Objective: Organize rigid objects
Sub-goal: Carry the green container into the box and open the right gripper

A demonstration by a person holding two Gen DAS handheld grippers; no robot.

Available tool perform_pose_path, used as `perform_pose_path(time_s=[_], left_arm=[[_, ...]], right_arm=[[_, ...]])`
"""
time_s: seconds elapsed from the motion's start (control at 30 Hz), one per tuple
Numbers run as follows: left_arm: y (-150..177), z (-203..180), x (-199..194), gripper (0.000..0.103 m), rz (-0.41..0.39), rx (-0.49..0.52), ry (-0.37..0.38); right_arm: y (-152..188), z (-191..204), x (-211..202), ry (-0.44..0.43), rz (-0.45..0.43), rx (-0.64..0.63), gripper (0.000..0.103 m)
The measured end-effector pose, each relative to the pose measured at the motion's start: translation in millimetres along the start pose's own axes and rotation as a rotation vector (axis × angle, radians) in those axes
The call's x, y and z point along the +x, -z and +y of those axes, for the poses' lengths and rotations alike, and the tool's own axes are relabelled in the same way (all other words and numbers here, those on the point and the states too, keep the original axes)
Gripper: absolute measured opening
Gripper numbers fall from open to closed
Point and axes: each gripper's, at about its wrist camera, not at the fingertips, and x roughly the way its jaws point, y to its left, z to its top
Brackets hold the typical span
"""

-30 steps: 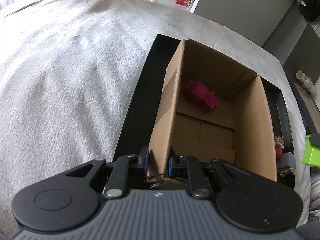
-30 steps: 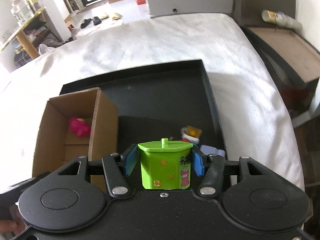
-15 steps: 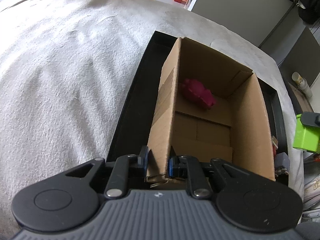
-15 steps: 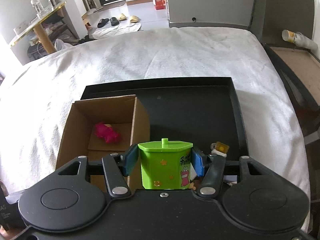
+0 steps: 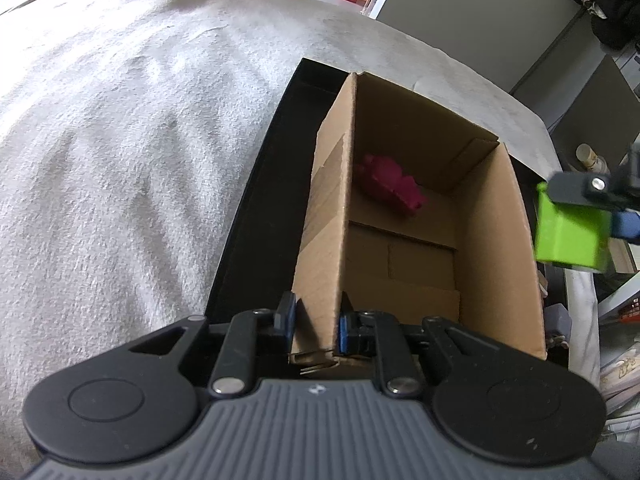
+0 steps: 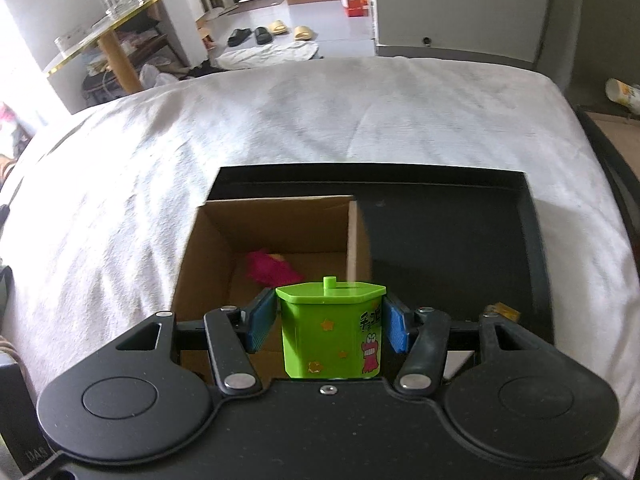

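Box [image 5: 496, 240]: on tray [image 6: 460, 240], bed [image 5: 120, 140]; pink toy [image 5: 392, 184] inside. Left tool [image 5: 316, 324] clenched on box's wall. Right tool [image 6: 330, 322] grasping green tub [image 6: 332, 332] over box's right wall.

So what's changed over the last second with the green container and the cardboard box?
The right gripper carried the green container from over the black tray toward the cardboard box, now at its opening. The left gripper stays clamped on the box wall, and the pink toy lies unmoved inside.
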Motion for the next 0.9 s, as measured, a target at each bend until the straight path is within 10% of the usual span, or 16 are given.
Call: perform_pose_path(time_s=[0.9], left_arm=[[-0.8, 1.2, 1.2, 0.02, 0.001, -0.004, 0.018]], right_arm=[[4.3, 16.7, -2.2, -0.109, -0.009, 0.041, 0.06]])
